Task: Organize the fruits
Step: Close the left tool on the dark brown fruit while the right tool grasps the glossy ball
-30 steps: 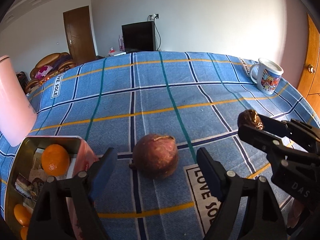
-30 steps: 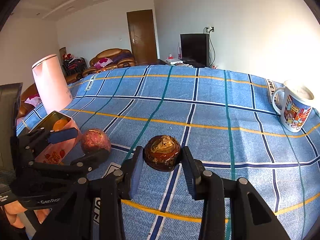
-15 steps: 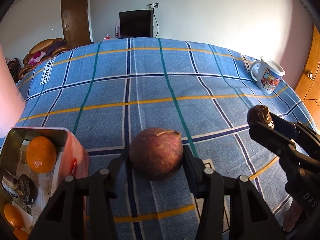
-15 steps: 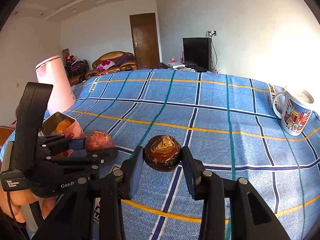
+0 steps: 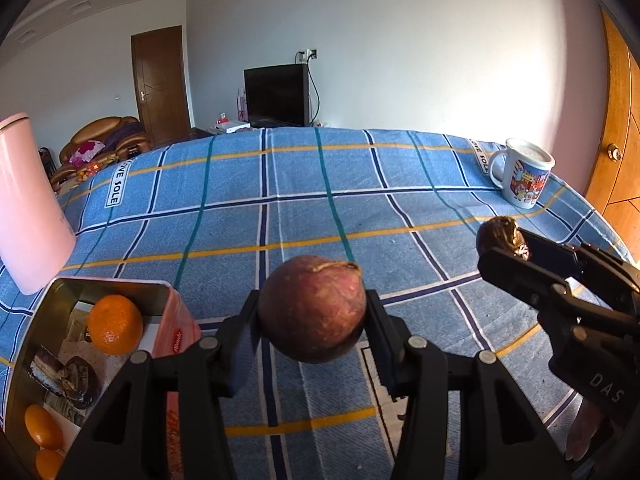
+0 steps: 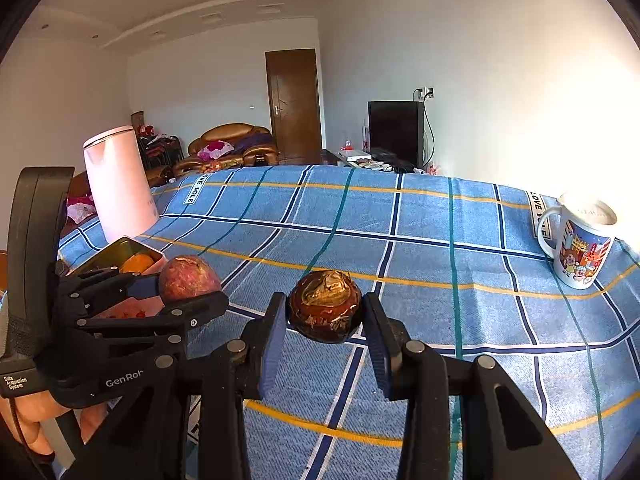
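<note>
My left gripper (image 5: 312, 320) is shut on a round reddish-brown fruit (image 5: 312, 308) and holds it above the blue checked cloth. That fruit also shows in the right wrist view (image 6: 188, 278). My right gripper (image 6: 325, 320) is shut on a dark brown wrinkled fruit (image 6: 325, 306), lifted off the cloth; it also shows at the right of the left wrist view (image 5: 500, 236). An open pink tin (image 5: 176, 320) at the lower left holds an orange (image 5: 115, 330), smaller oranges (image 5: 42, 432) and dark fruits (image 5: 80, 380).
A pink kettle (image 5: 28, 216) stands behind the tin on the left. A printed mug (image 5: 524, 178) stands at the far right edge of the cloth. A wooden door (image 5: 624, 152) is close on the right. A TV (image 5: 276, 94) and sofa lie beyond the table.
My left gripper closed on the reddish-brown fruit and lifted it off the cloth. My right gripper kept its hold on the dark fruit and rose a little.
</note>
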A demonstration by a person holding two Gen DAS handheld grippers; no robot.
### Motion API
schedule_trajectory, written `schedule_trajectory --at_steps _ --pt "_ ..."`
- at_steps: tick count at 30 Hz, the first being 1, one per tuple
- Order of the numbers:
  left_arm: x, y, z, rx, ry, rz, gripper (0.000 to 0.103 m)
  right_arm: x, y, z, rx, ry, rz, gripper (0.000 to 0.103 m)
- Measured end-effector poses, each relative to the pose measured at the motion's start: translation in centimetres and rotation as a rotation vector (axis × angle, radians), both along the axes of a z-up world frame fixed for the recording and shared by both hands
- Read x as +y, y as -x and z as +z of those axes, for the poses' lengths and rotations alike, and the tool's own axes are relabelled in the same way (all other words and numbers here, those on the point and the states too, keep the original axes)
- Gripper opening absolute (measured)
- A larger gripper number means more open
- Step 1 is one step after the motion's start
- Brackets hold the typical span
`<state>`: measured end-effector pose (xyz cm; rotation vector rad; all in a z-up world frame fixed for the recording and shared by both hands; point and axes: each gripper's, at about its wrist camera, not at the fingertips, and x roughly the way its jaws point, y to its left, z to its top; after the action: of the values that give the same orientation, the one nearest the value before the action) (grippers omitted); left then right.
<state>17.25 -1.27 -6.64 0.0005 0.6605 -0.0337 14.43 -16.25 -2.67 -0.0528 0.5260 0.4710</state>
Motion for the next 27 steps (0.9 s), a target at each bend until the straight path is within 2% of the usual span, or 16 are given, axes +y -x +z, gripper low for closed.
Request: schedule_trajectory --at_steps 27 --pt "0.1 3.3 1.7 -0.184 -0.022 0.031 0.051 -0.8 2.5 1.0 -0.145 -0.042 -0.012 0.040"
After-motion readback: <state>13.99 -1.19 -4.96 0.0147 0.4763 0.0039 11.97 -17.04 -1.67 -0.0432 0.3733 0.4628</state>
